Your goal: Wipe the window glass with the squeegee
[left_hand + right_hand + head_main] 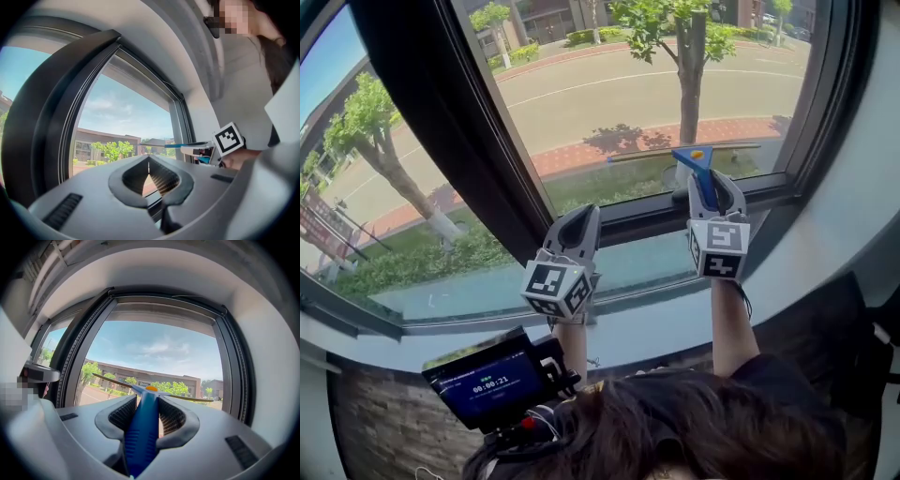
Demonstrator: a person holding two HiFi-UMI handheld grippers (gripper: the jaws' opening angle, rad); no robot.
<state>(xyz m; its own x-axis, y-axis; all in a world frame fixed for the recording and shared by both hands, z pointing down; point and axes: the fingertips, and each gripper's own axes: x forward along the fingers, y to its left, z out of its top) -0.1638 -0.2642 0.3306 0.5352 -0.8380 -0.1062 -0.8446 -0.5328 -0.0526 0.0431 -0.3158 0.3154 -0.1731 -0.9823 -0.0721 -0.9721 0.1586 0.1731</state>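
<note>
One squeegee (pixel 692 157) near bottom window frame (pixel 647 217)

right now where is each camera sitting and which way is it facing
Head view: on the person's head, steeply down at the window glass; forearms, hair, left gripper and right gripper show.
Left gripper view: on that gripper, along its shut, empty jaws toward the window; right gripper at right.
Right gripper view: on that gripper, facing the glass; its jaws clamp the squeegee handle.
Shared: all three show the squeegee and glass.
</note>
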